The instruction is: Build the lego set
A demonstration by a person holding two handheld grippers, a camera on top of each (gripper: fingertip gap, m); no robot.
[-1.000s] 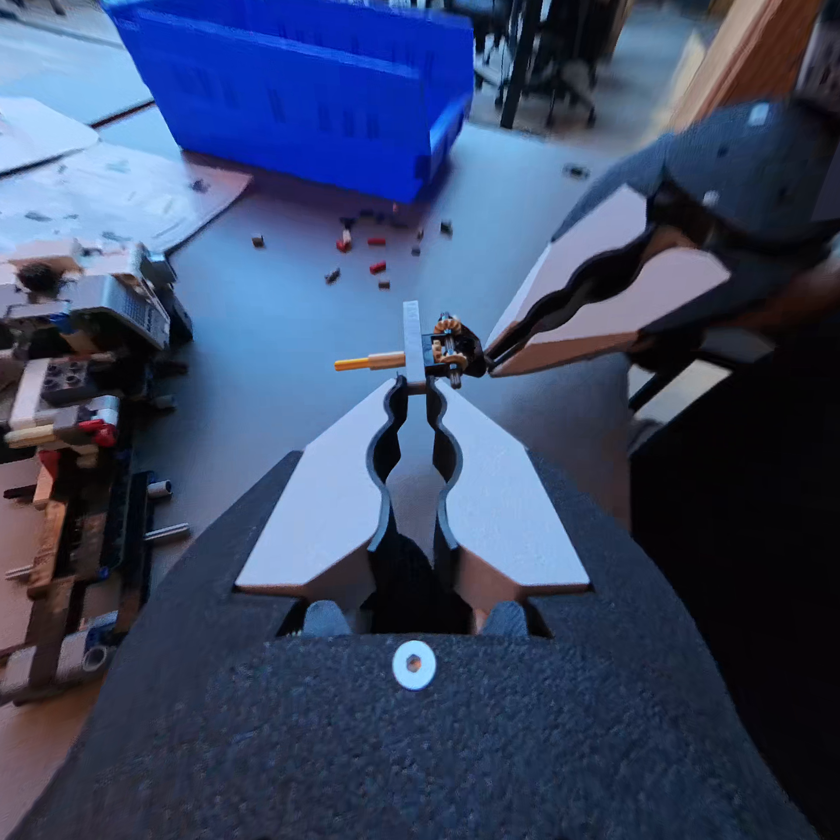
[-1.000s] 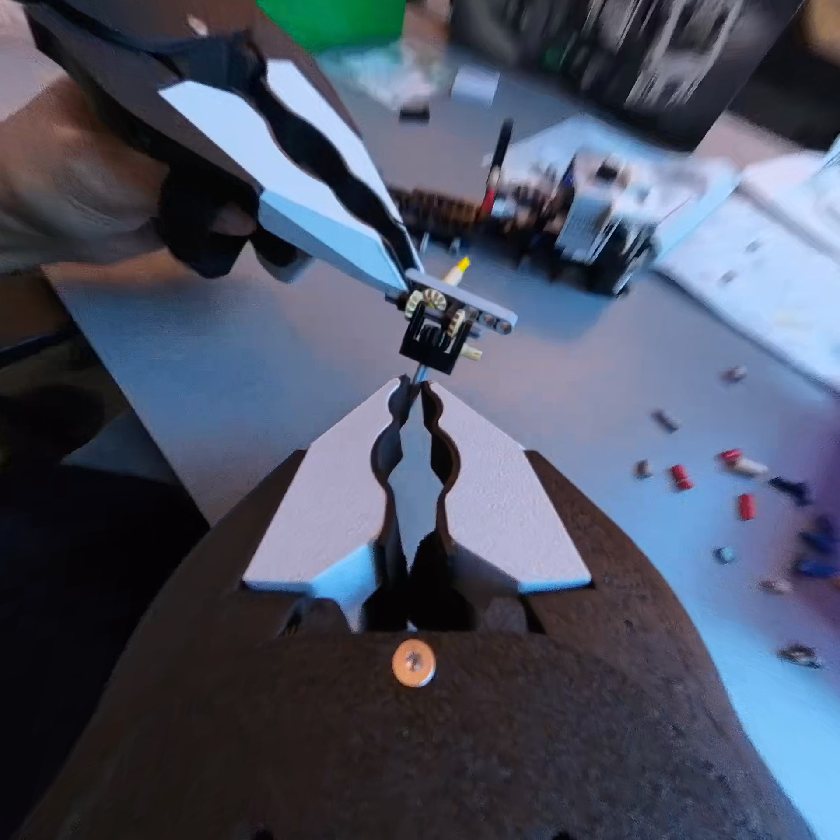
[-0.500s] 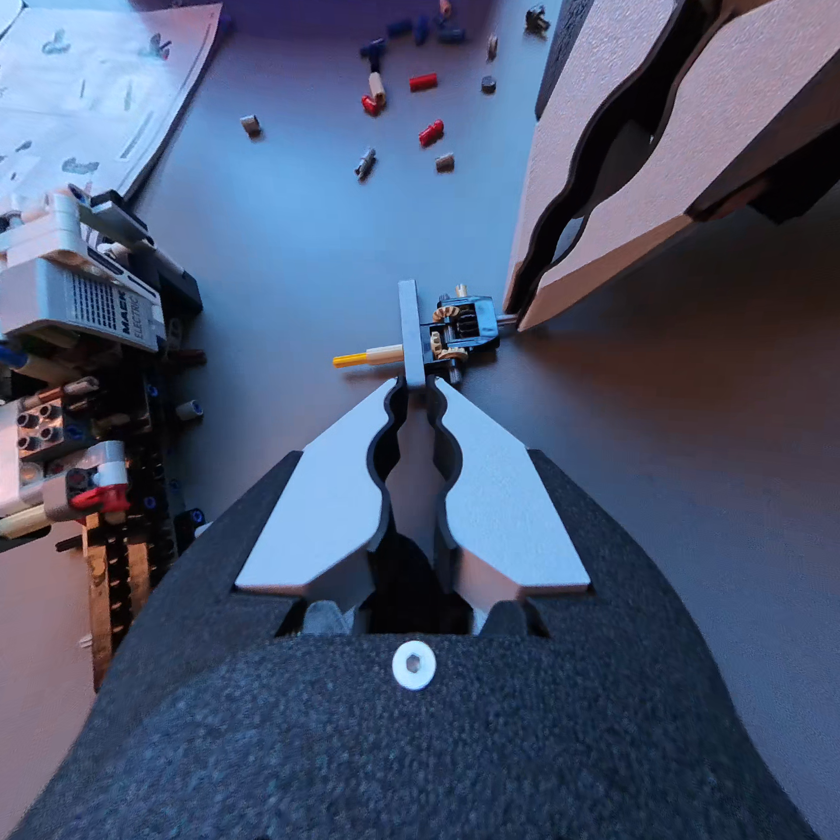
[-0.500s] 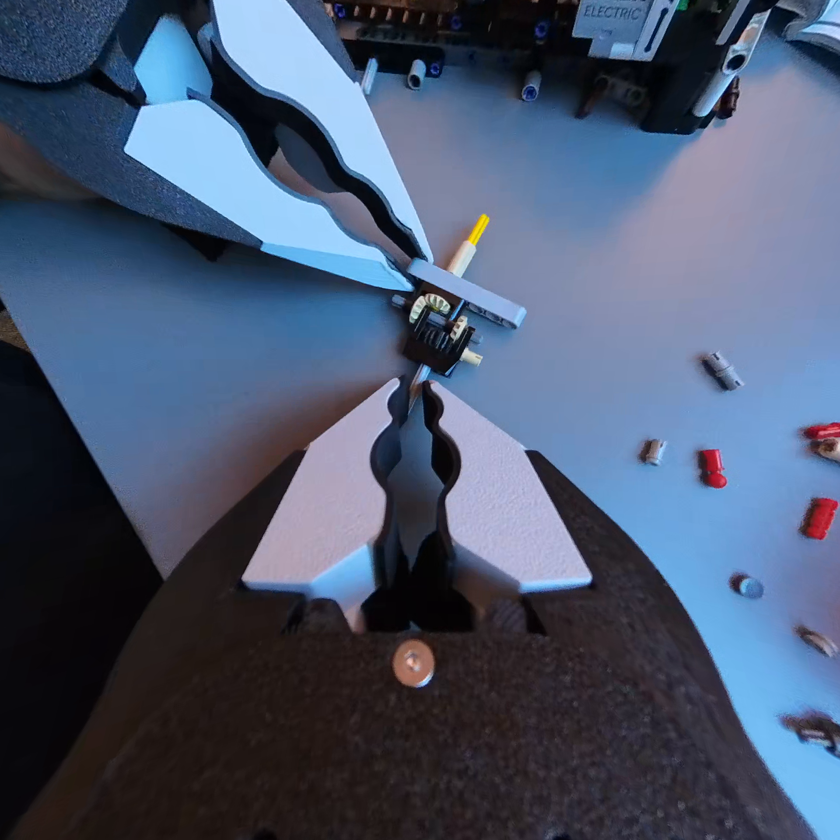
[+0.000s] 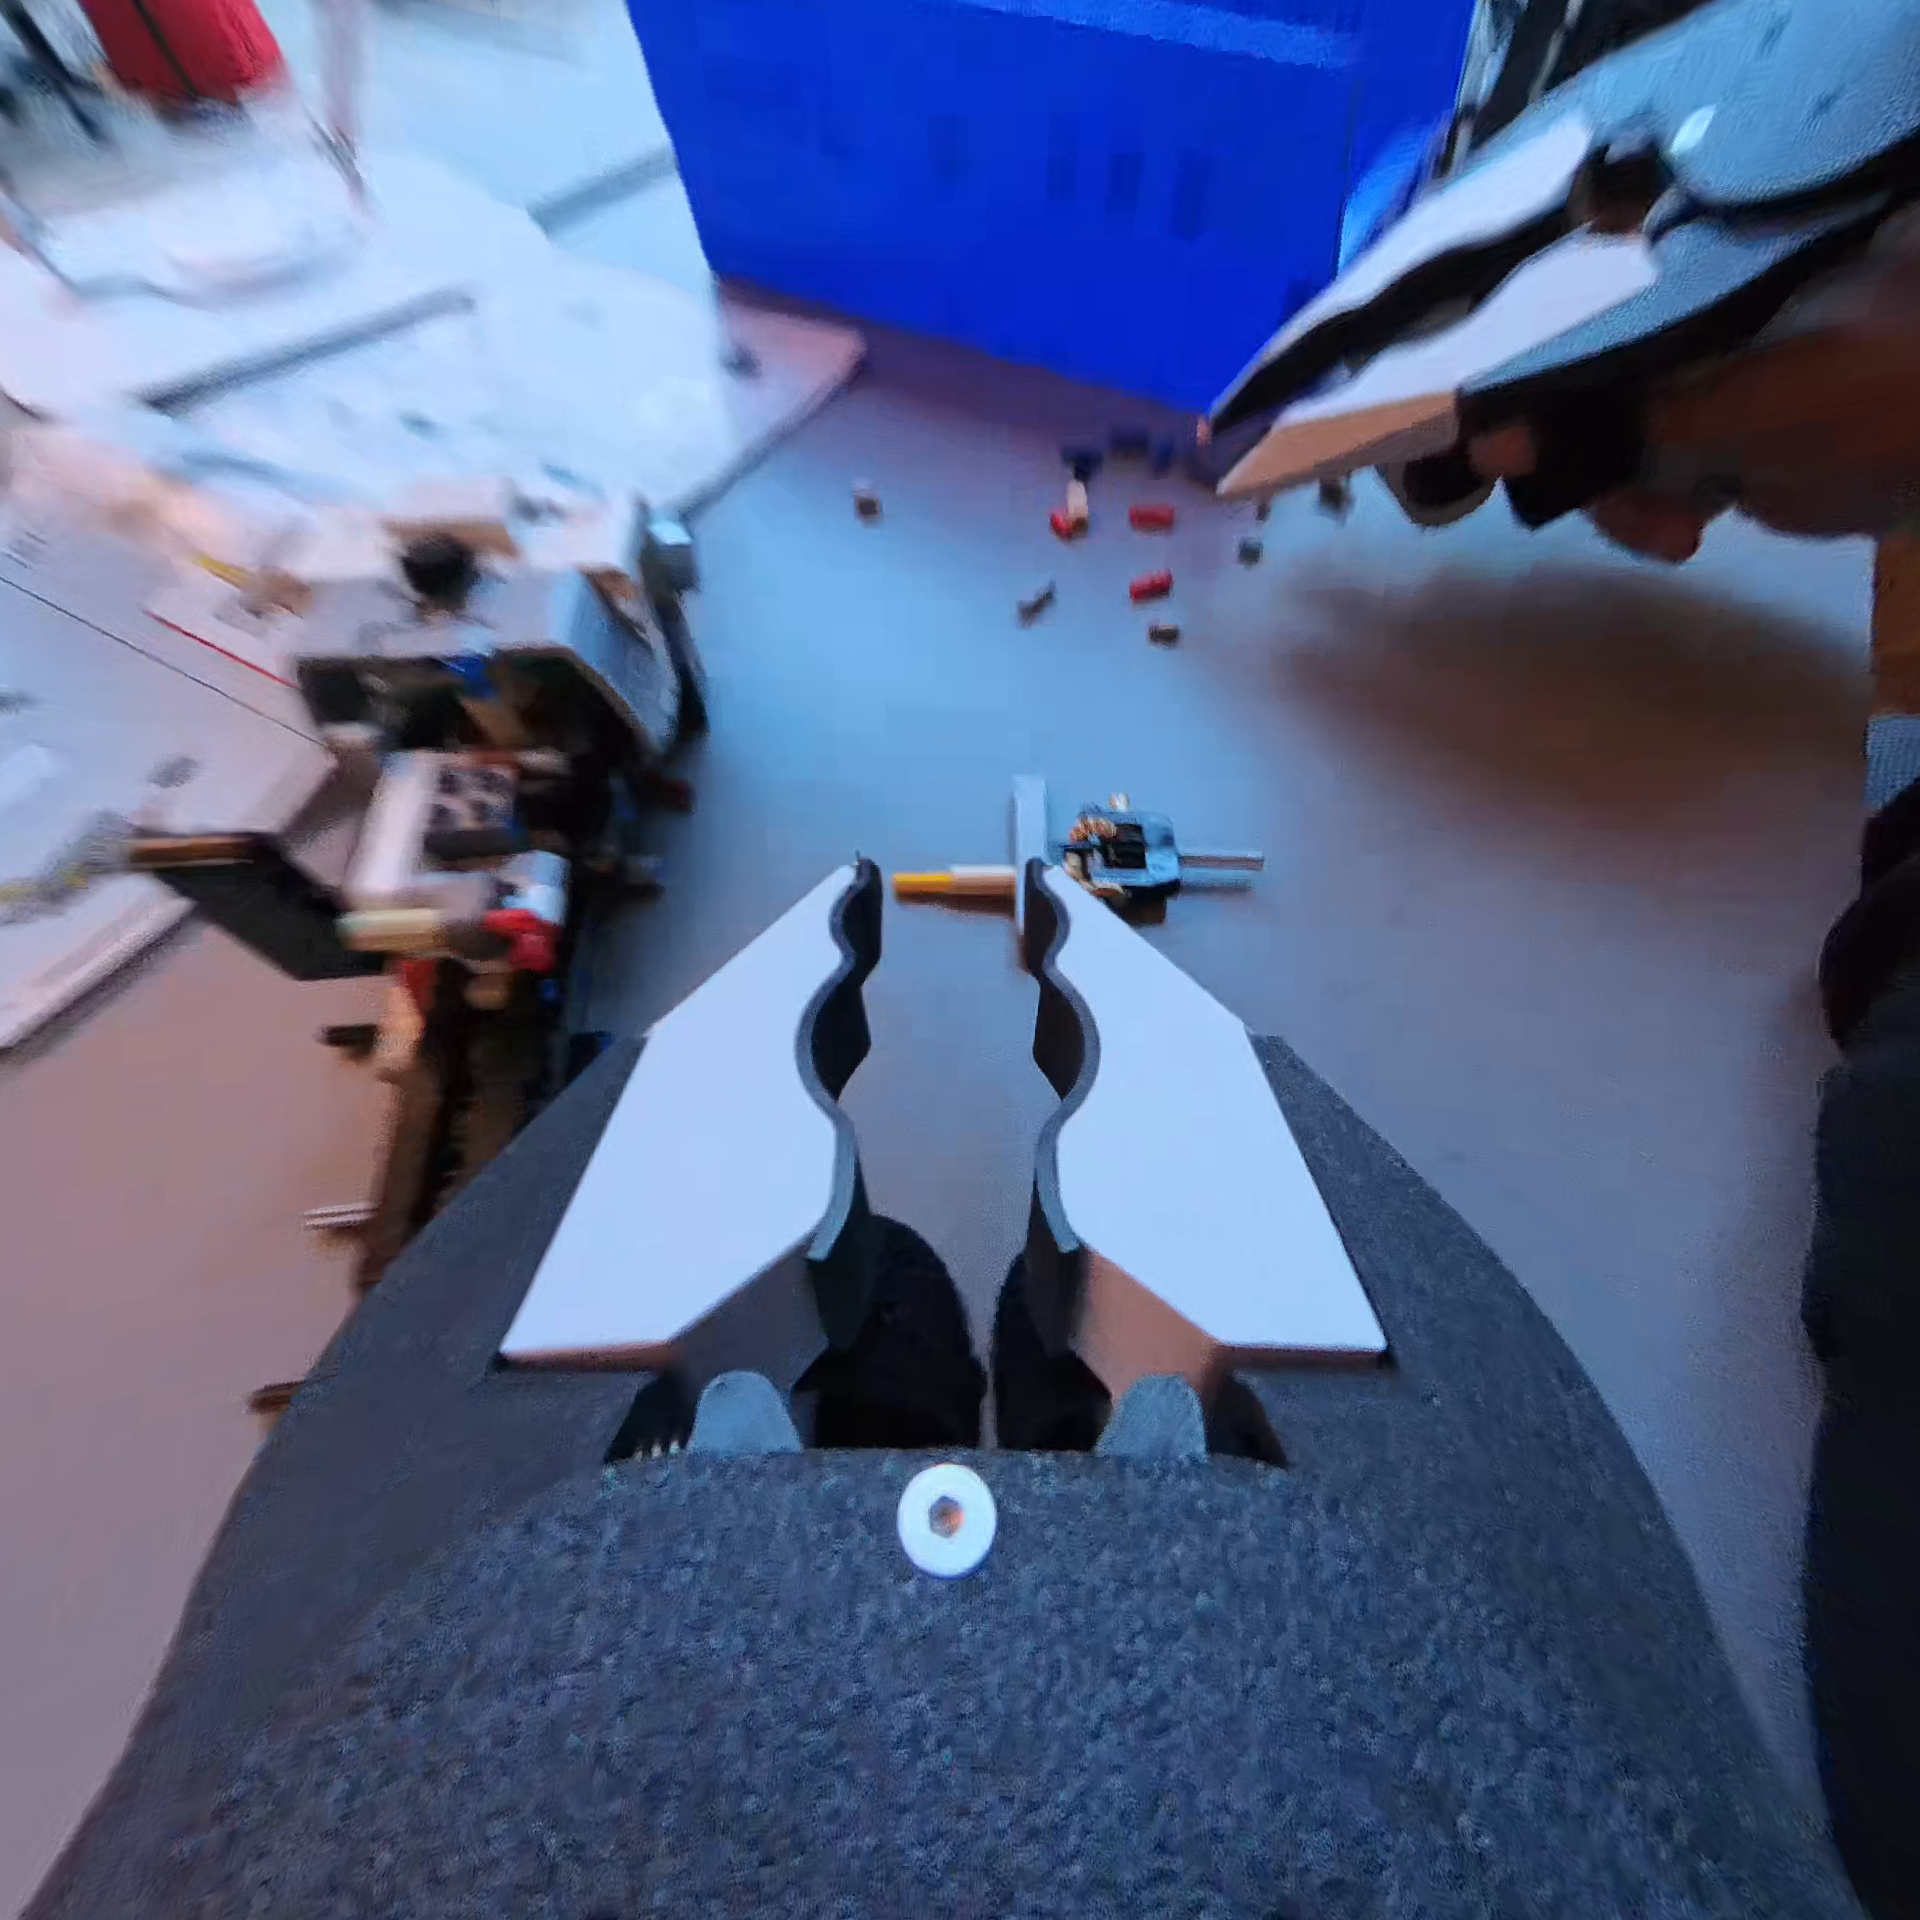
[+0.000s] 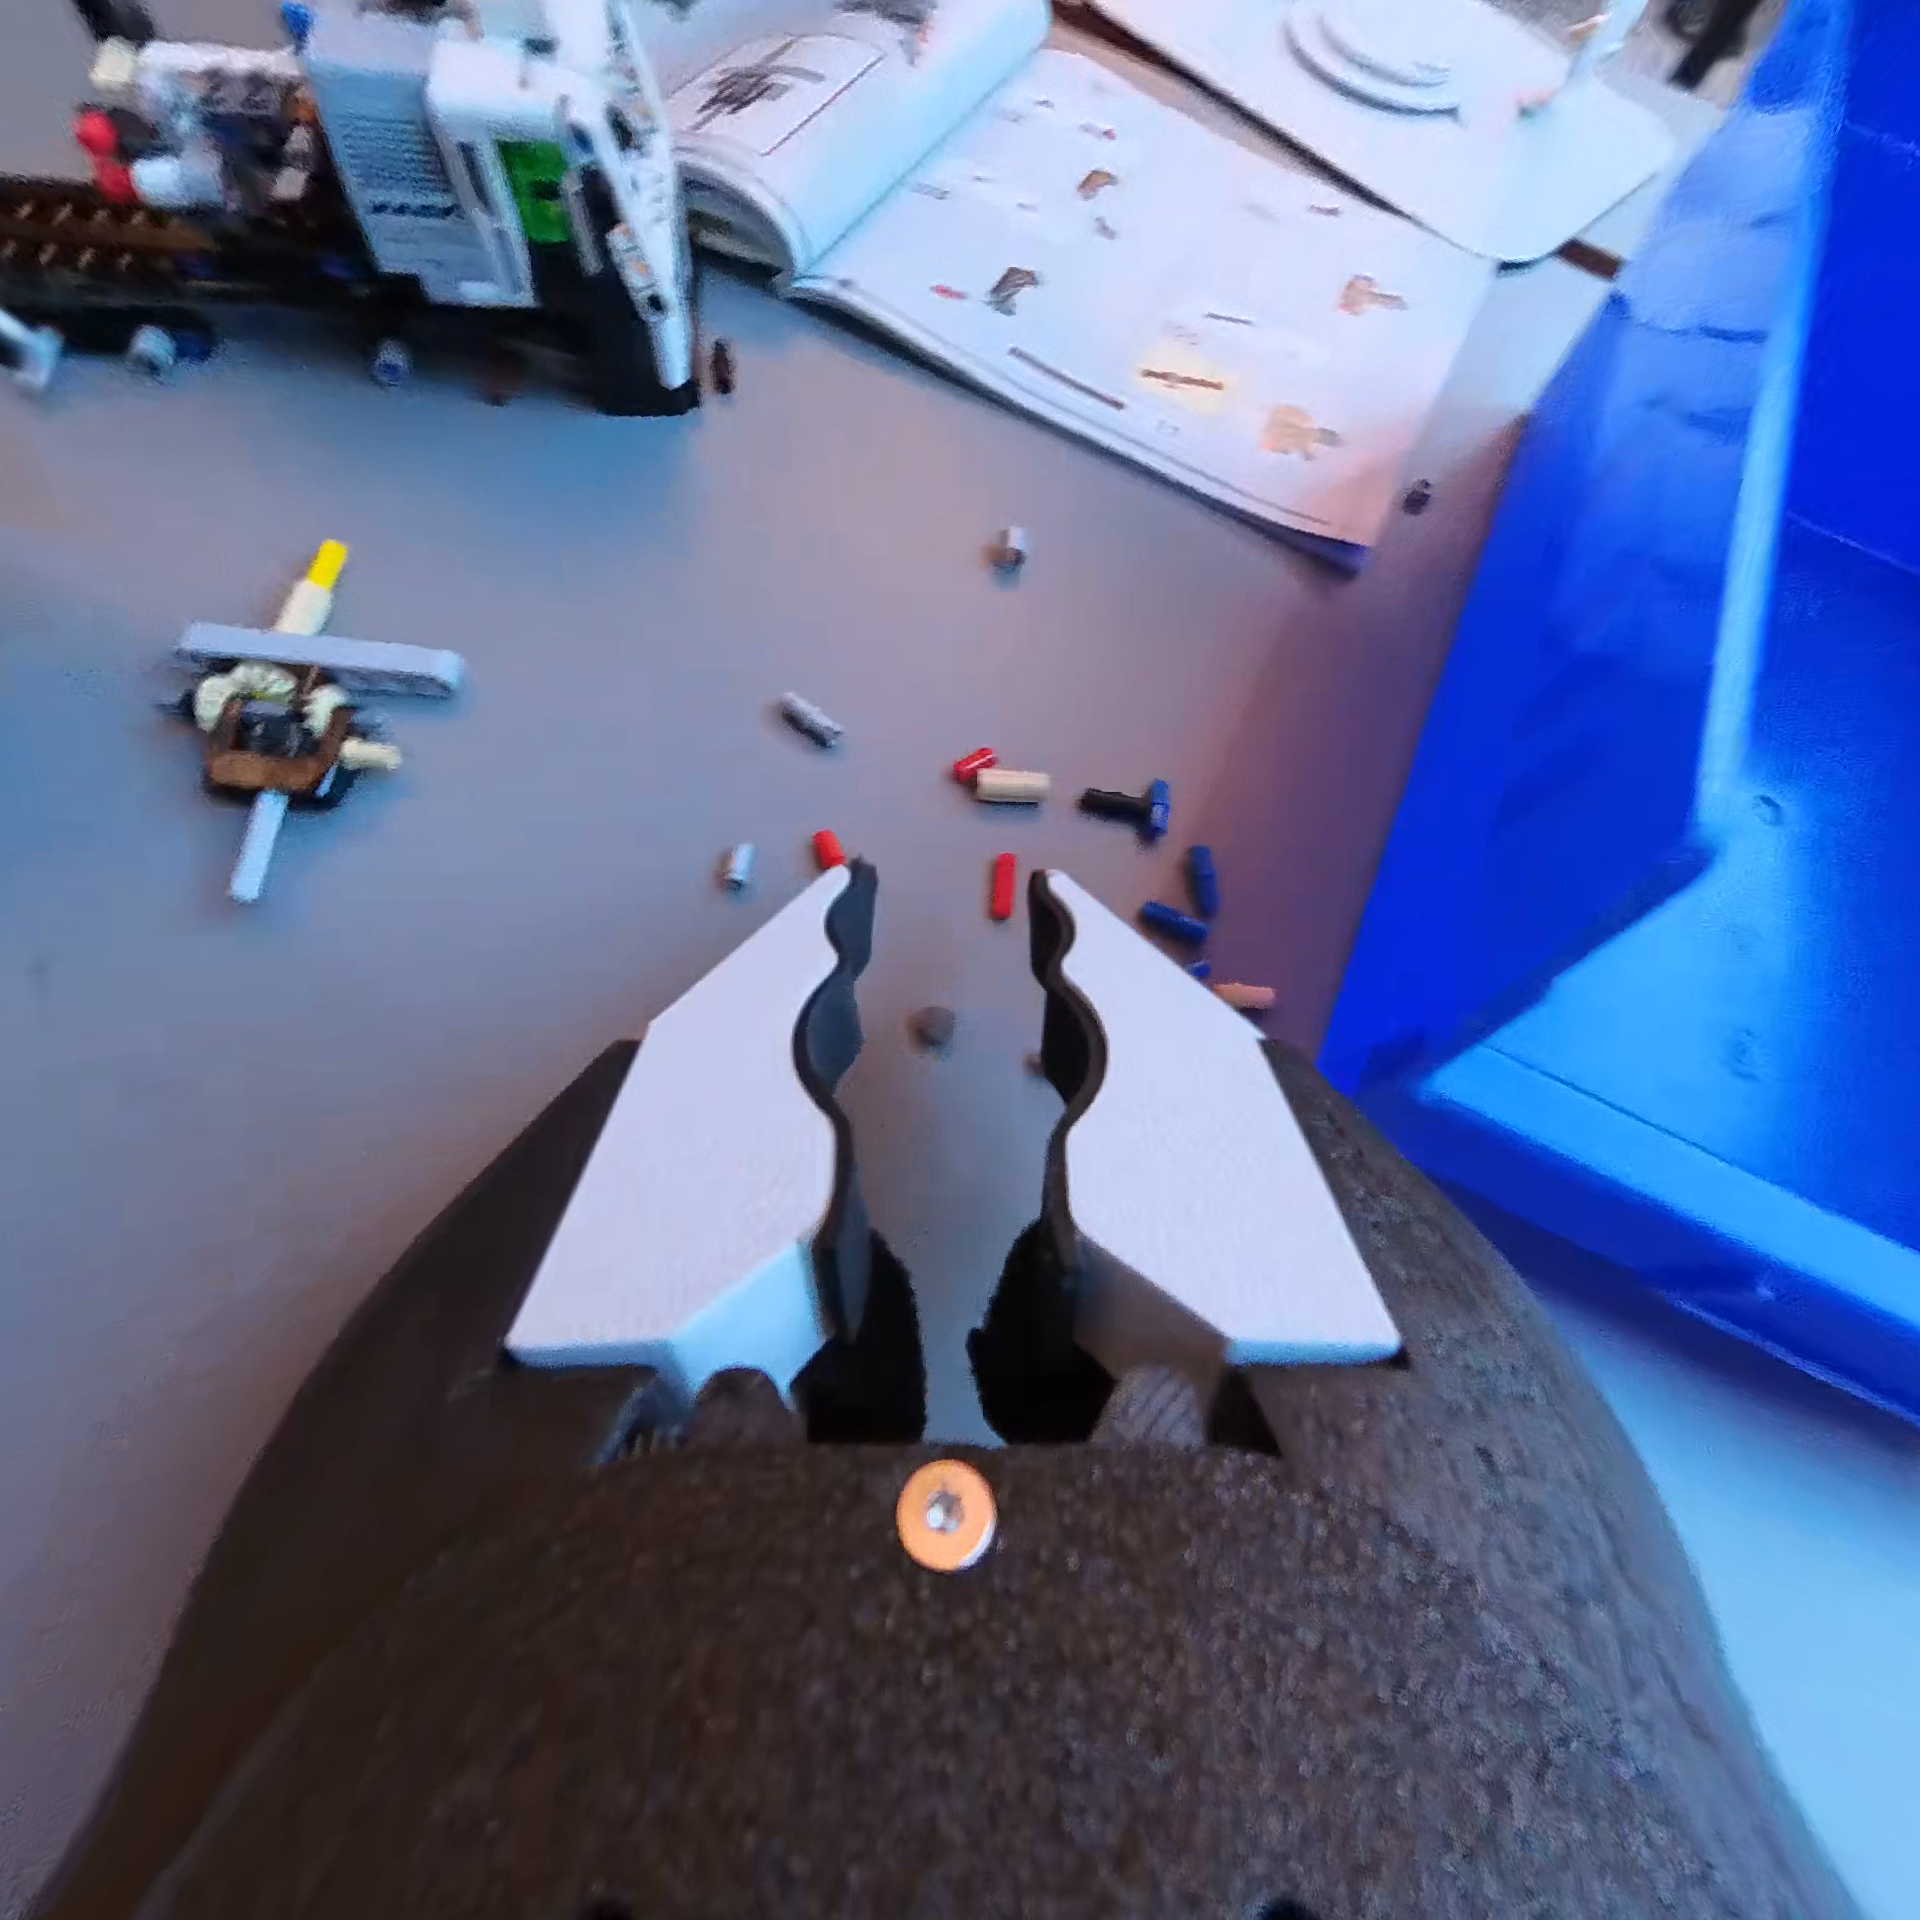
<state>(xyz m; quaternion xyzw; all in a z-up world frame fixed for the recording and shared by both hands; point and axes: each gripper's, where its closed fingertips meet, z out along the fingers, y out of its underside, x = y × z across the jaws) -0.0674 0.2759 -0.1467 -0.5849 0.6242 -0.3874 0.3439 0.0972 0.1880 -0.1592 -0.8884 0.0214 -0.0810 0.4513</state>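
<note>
Now both jaws apart (subassembly (image 5: 1117,860) freed).

Grey tabletop under mixed cool and warm light

The grey table (image 6: 520,520) spreads ahead of the tool; bluish light falls across it, with warm orange patches towards the near left edge.

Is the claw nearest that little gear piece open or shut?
Open. The left claw has a clear gap between its fingers, empty, and the gear piece lies on the grey table just beyond its tips.

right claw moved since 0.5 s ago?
Yes. The right claw, now open, has left the gear subassembly and swung right toward the loose pins beside the blue bin.
</note>
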